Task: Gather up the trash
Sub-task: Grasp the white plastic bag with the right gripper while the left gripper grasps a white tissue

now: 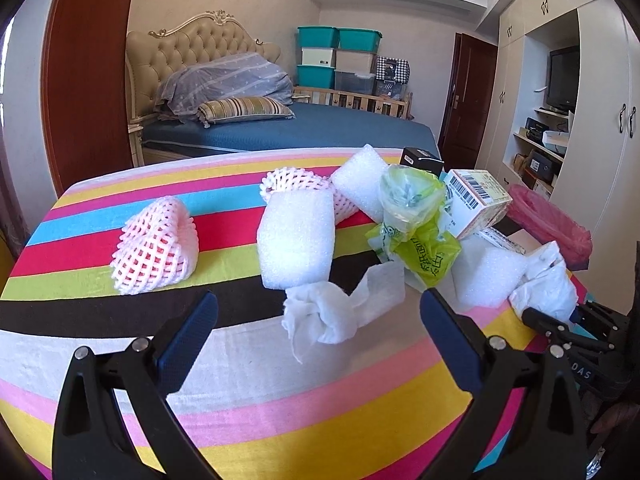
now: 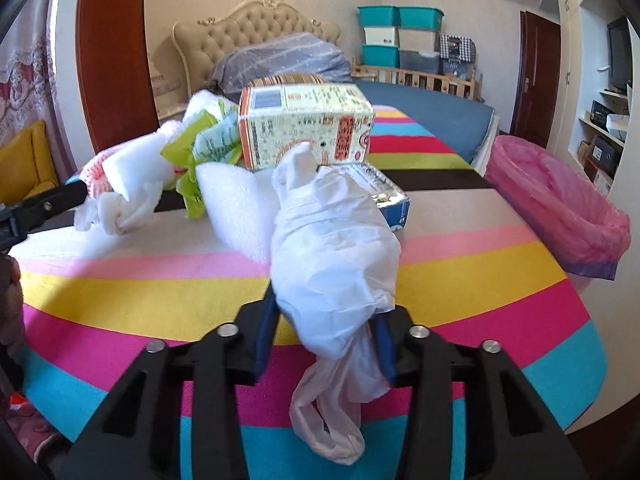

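On the striped tablecloth [image 1: 280, 408] lies a heap of trash. My left gripper [image 1: 319, 300] stands open just above the cloth, and a crumpled white tissue [image 1: 332, 316] lies between and just ahead of its blue fingertips, untouched. My right gripper [image 2: 326, 308] is shut on a crumpled white plastic bag [image 2: 332, 248], whose loose tail hangs below the jaws. From the left wrist view that bag [image 1: 548, 280] shows at the far right. A pink-lined bin [image 2: 560, 200] stands at the table's right edge.
The heap holds a pink foam net [image 1: 156, 244], white foam blocks [image 1: 296, 240], a green wrapper [image 1: 416, 220], a printed carton [image 2: 304, 124] and a small blue box [image 2: 384, 192]. Behind the table are a bed and stacked storage boxes. A wardrobe stands on the right.
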